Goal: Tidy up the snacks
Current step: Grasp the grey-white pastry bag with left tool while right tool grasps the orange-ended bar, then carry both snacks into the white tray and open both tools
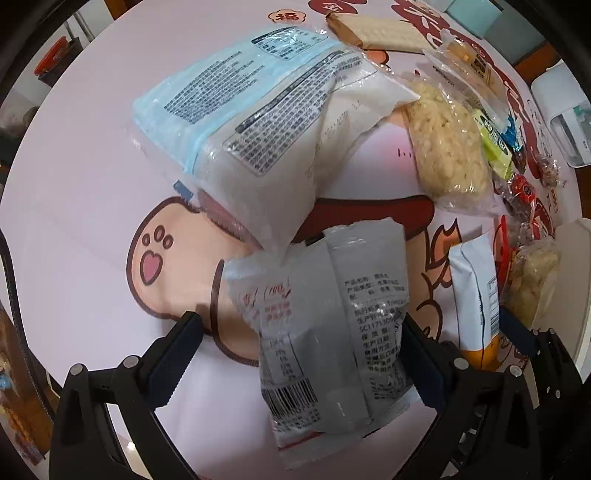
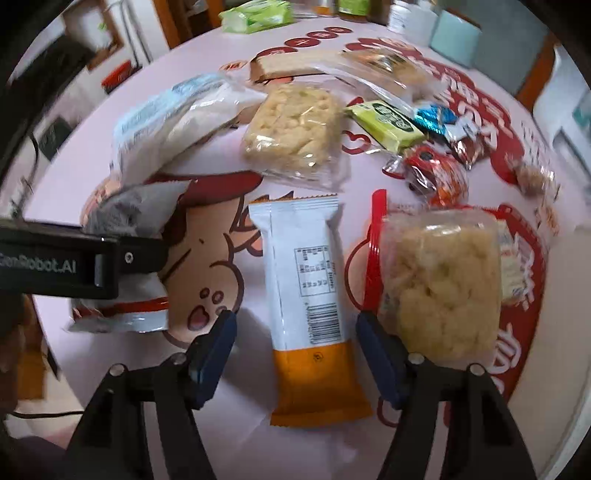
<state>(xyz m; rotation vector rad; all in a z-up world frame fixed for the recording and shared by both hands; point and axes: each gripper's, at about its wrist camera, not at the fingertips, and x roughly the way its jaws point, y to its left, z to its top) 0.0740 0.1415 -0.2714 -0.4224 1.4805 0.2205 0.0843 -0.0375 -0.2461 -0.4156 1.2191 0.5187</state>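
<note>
The grey snack packet (image 1: 325,325) hides the inner face of the left gripper (image 1: 301,345)'s right finger, so contact there cannot be told, and in the right wrist view that gripper's black body covers the packet's middle. The white and orange bar (image 1: 476,295) is half hidden behind the gripper's right finger in the left wrist view, and the small wrapped candies (image 1: 524,192) beyond it are too crowded to tell apart. The green pack (image 2: 258,14) at the table's far edge is cut off by the frame and blurred.

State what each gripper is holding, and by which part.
Nothing is held. The left gripper is open around the grey packet; the right gripper is open around the white-and-orange bar.
</note>
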